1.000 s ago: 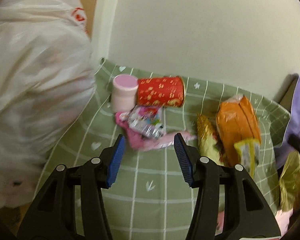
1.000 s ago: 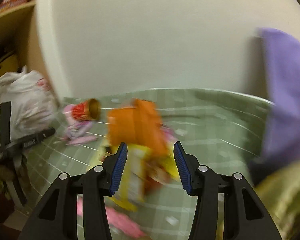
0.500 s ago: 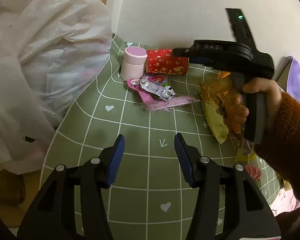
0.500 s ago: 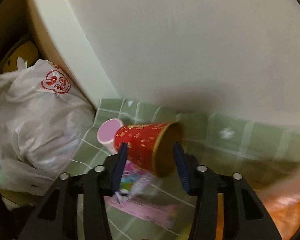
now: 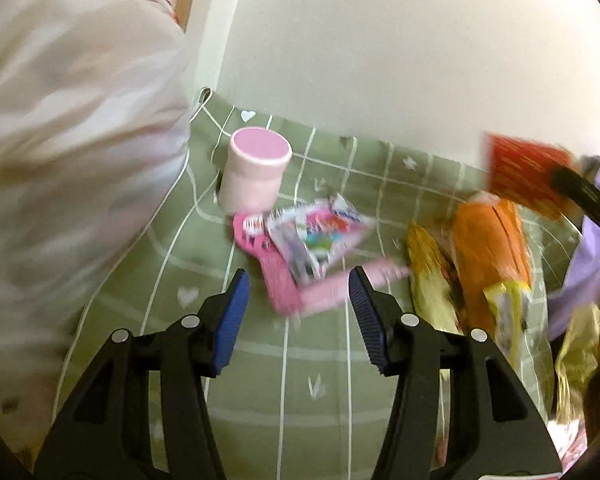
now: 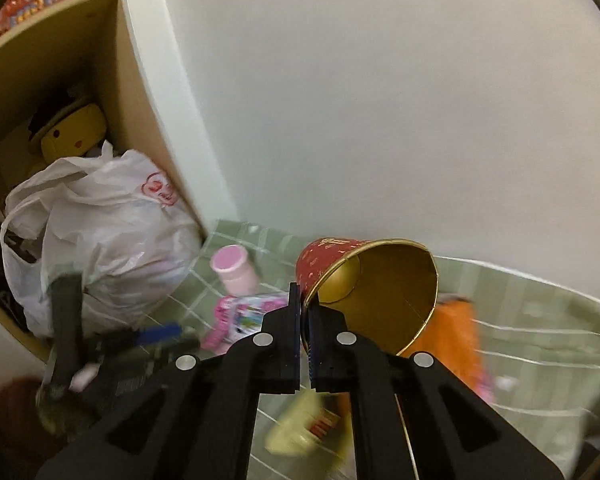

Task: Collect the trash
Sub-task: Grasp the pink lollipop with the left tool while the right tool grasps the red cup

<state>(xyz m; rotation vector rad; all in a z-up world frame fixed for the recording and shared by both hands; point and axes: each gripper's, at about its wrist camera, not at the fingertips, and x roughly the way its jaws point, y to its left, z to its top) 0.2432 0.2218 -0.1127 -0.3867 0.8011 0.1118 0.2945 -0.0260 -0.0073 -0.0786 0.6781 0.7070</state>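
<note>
- Right gripper [image 6: 306,320] clamped on the rim of a red paper cup [image 6: 364,288], one pad inside the gold-lined mouth and one outside on the red wall.
- Cup held off the green checked cloth [image 6: 540,320], tilted on its side, open mouth facing back toward the camera, base pointing away toward the pale wall [image 6: 380,100].
- Same cup seen from the left wrist as a red blur [image 5: 524,170] far to the right of the fingers and above the cloth, with the black body of the other tool just beside it.
- Left gripper [image 5: 296,296] spread wide, nothing between the blue pads [image 5: 230,320], hovering over the cloth [image 5: 260,380].
- Just ahead of the left fingertips: a pink wrapper [image 5: 284,280] with a colourful foil packet [image 5: 316,240] lying on top of it.
- Further ahead and slightly left: a pink-lidded jar [image 5: 256,172], upright on the cloth.
- Right of the right-hand finger: a gold wrapper [image 5: 430,280] and an orange snack bag [image 5: 490,248], side by side and touching.
- Left of the fingers: a bulging white plastic bag [image 5: 72,140], resting against the cloth's edge; in the right wrist view the same bag [image 6: 100,236] sits far left of the closed fingers, beside a shelf [image 6: 60,60].
</note>
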